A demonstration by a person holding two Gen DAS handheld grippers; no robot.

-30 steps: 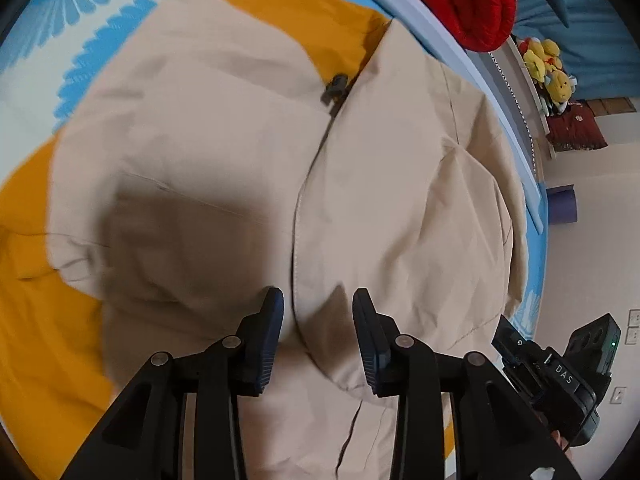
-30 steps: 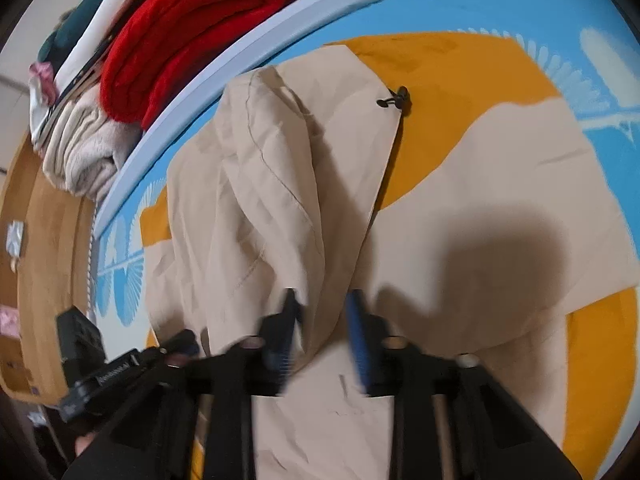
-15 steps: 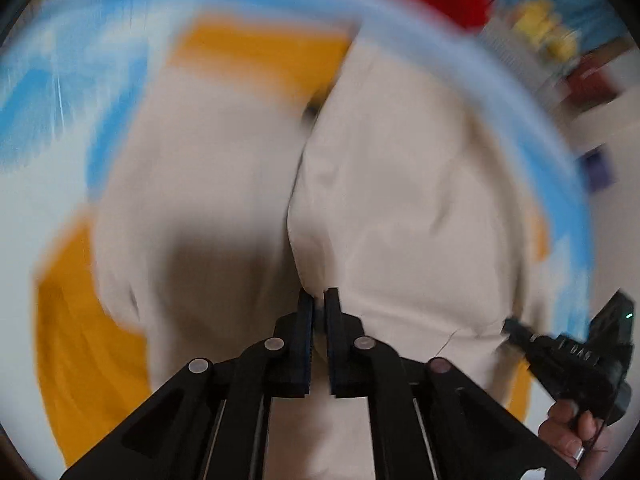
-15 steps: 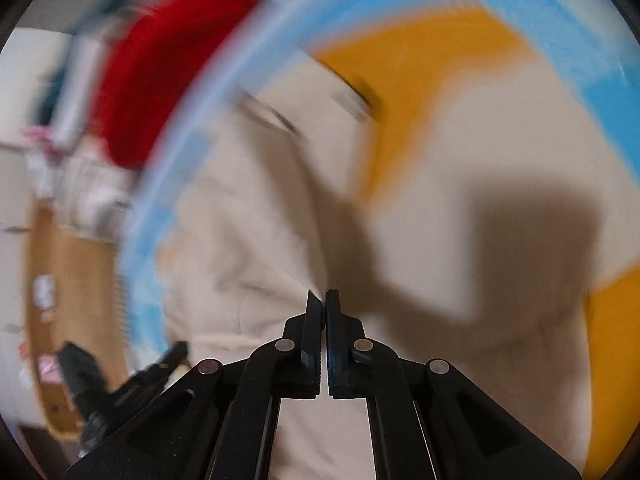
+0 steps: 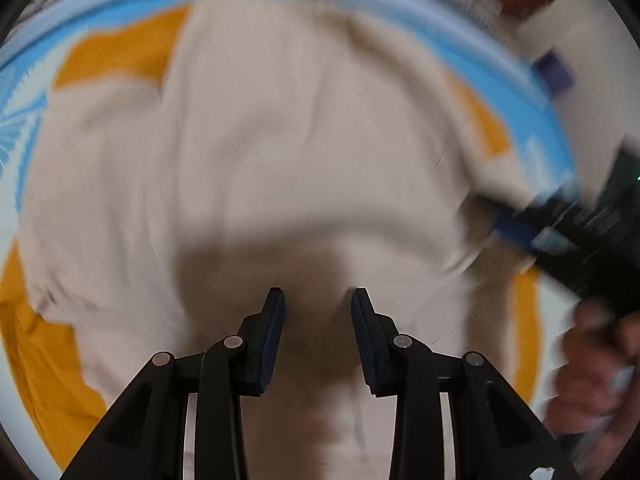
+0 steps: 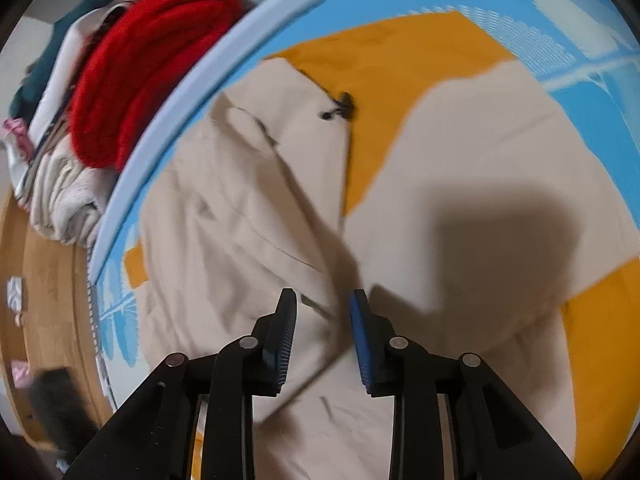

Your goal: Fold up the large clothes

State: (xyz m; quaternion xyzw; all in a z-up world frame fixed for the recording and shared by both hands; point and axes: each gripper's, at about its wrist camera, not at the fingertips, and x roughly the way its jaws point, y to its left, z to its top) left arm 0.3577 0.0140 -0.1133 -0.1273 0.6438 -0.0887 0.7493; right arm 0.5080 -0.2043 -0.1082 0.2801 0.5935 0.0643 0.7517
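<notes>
The beige jacket (image 6: 460, 168) is being viewed spread over the orange-and-blue bedcover (image 6: 424, 52), lying directly below and ahead of both grippers, its zipped front edge running away from the right gripper (image 6: 322, 334), which seems the nearer to that edge. The left gripper (image 5: 318, 338) and the right one are being opened, jaws apart, nothing pinched between them. A red garment (image 6: 148, 84) is being left beyond the bed's rim, obstructing nothing.
</notes>
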